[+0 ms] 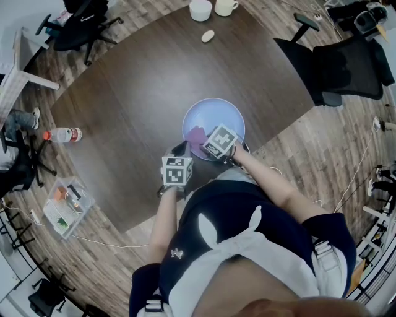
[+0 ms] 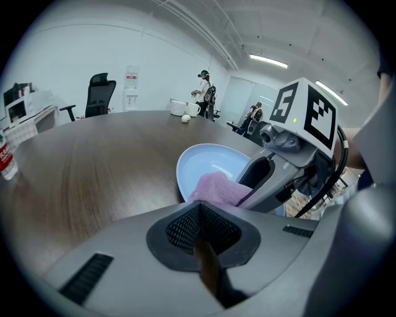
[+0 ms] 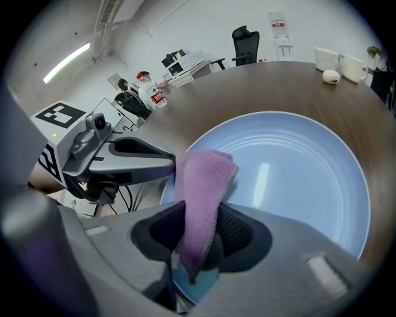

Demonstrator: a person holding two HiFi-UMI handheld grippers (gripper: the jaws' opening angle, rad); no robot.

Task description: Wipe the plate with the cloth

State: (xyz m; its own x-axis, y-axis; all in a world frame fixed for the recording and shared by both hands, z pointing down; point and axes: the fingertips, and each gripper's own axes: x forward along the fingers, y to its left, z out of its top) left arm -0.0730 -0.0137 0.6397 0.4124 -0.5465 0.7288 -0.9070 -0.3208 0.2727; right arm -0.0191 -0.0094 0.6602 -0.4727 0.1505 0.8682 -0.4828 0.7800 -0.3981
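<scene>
A light blue plate (image 1: 218, 113) lies on the brown table near its front edge. My right gripper (image 1: 206, 142) is shut on a purple cloth (image 1: 197, 134), which lies on the plate's near-left part. In the right gripper view the cloth (image 3: 204, 179) runs up between the pads (image 3: 238, 230) and out over the plate (image 3: 297, 161). My left gripper (image 1: 180, 149) sits just left of it, at the plate's near rim. Its jaws look shut in the left gripper view (image 2: 198, 210), with nothing showing between them. Whether they pinch the rim is hidden behind the cloth (image 2: 214, 187).
Two white cups (image 1: 200, 10) and a small white object (image 1: 208, 36) stand at the table's far edge. A water bottle (image 1: 62, 134) lies at the left edge. A clear box (image 1: 67, 207) sits on the floor, with office chairs (image 1: 346, 62) around.
</scene>
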